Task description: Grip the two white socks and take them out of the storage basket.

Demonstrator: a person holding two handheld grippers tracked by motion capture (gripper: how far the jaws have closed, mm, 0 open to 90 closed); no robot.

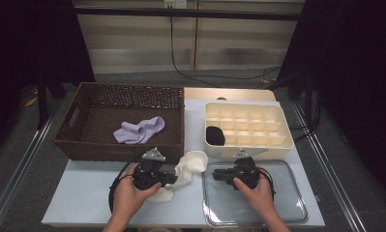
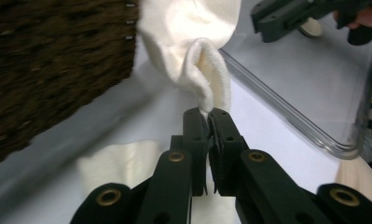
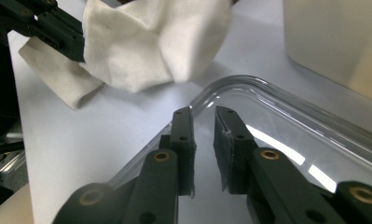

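The table (image 1: 84,203) carries a wicker basket (image 1: 84,140) far left and a clear tray (image 1: 287,212) near right. The white sock (image 1: 188,164) lies between them. My left gripper (image 2: 207,114) is clamped on its cuff; my right gripper (image 3: 203,114) stands slightly parted, empty. Step: folding the sock. Next, I judge, the right must grasp the free end.

Quick count of what's on the surface (image 1: 84,203): one brown wicker basket (image 1: 79,145), one cream divided organizer box (image 1: 282,142), one clear plastic tray (image 1: 297,212). Sock-wise I count three: one white sock (image 1: 188,164), one lilac one (image 1: 140,130) in the basket, and one black one (image 1: 215,135) in a box compartment. Plus two claws, left claw (image 1: 173,180) and right claw (image 1: 215,175).
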